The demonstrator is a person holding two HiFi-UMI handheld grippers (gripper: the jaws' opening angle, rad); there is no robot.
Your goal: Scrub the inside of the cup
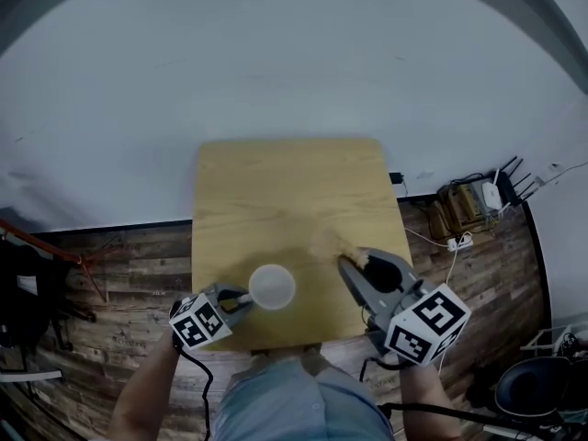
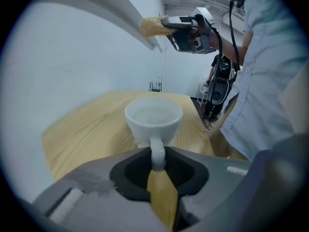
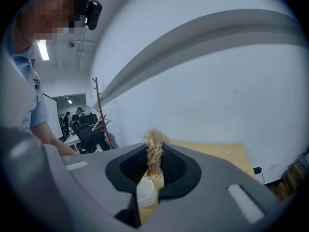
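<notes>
Cup (image 1: 273, 287) upright on table (image 1: 285, 191), near edge | light, rigid, glazed: likely slippery, chippable | left gripper (image 1: 241, 299) pinching its handle (image 2: 158, 156), best hold | right gripper (image 1: 356, 263) clamped on soft fibre scrubber (image 1: 326, 243), raised alongside

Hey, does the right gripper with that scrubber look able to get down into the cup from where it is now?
Probably yes. The cup stands upright, its mouth uncovered, steadied at the handle by the left gripper. The right gripper holds the scrubber off to its right, nothing between.
</notes>
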